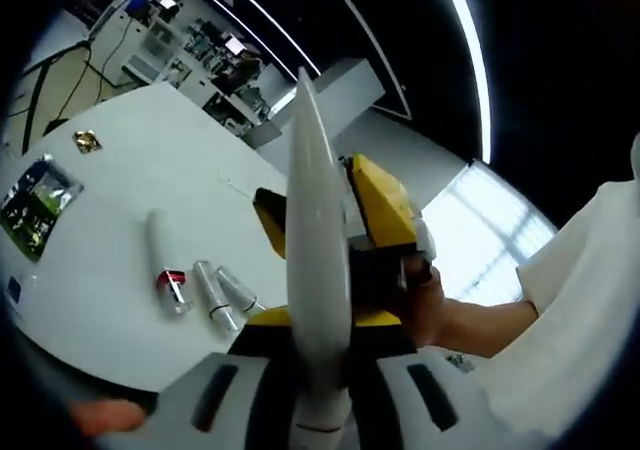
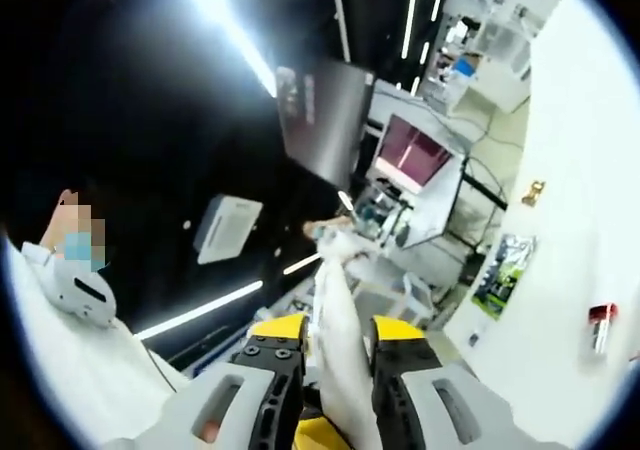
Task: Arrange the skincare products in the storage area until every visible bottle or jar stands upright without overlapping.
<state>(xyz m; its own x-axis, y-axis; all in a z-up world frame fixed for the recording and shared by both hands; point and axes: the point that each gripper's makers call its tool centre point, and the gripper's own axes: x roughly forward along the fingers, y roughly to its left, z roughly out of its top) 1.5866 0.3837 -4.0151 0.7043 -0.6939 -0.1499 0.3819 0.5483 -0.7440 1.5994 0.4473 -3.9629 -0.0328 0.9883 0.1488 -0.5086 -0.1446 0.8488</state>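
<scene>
Above the white worktop, both pairs of tongs appear to share one long, white, tapered plastic tube, lifted well clear of the surface. The left tongs grip its lower end between their grey jaws, and in the left gripper view the yellow-and-black right tongs seem to close on it higher up, with a person's hand behind them. In the right gripper view the same pale tube runs up between the right tongs, whose jaws press against its sides. Down on the worktop, toward its near edge, lie the other products, all on their sides: a white cylindrical tube, a small clear bottle with a red cap, and two silvery slim tubes just beside it, close together and possibly touching. A flat green-printed packet and a small gold object sit toward the far left edge. The step in hand looks like carrying or re-gripping the held tube, none yet standing. Next, one pair of tongs probably has to let go so the other can turn the tube vertical and set its broad end on a bare patch of worktop, apart from the lying items.
</scene>
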